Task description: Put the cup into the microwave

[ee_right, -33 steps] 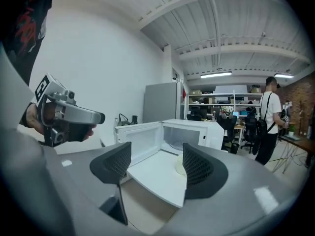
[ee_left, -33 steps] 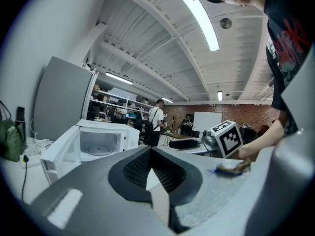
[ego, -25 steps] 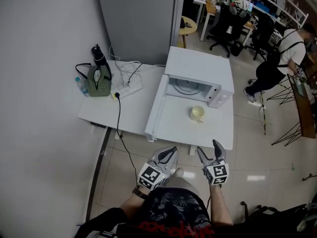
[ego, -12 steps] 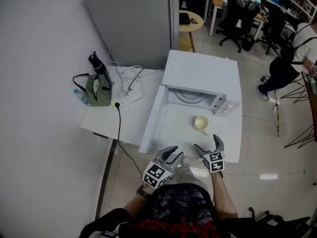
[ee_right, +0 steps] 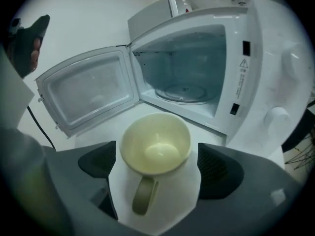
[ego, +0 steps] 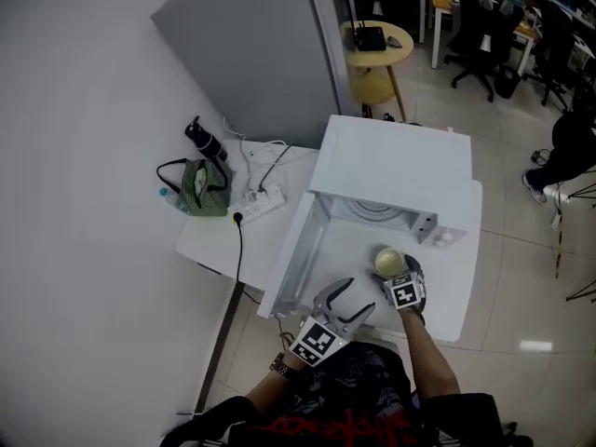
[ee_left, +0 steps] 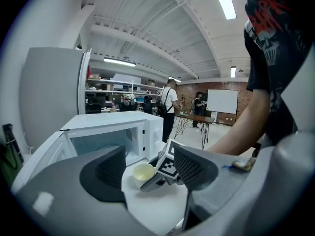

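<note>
A pale yellow cup [ego: 389,262] stands upright on the white table [ego: 219,240] in front of the white microwave [ego: 391,170], whose door [ego: 300,254] hangs open to the left. My right gripper [ego: 397,272] is at the cup, jaws opening. In the right gripper view the cup [ee_right: 155,144] sits between the two pads with its handle toward the camera, and my right gripper [ee_right: 157,167] does not press it. My left gripper [ego: 351,298] hovers just left of it, jaws opening, nothing between them; it looks at the cup [ee_left: 143,171] and the microwave [ee_left: 113,136].
A green bag [ego: 207,187], a black bottle [ego: 207,141] and a power strip [ego: 262,198] with a black cable lie on the table's left part. A grey cabinet [ego: 261,54] stands behind. A round yellow table [ego: 380,40] and office chairs are farther back.
Both grippers moved forward from the table's near edge. The right one came down until its jaws stand either side of the cup. The left gripper's jaws spread apart.
</note>
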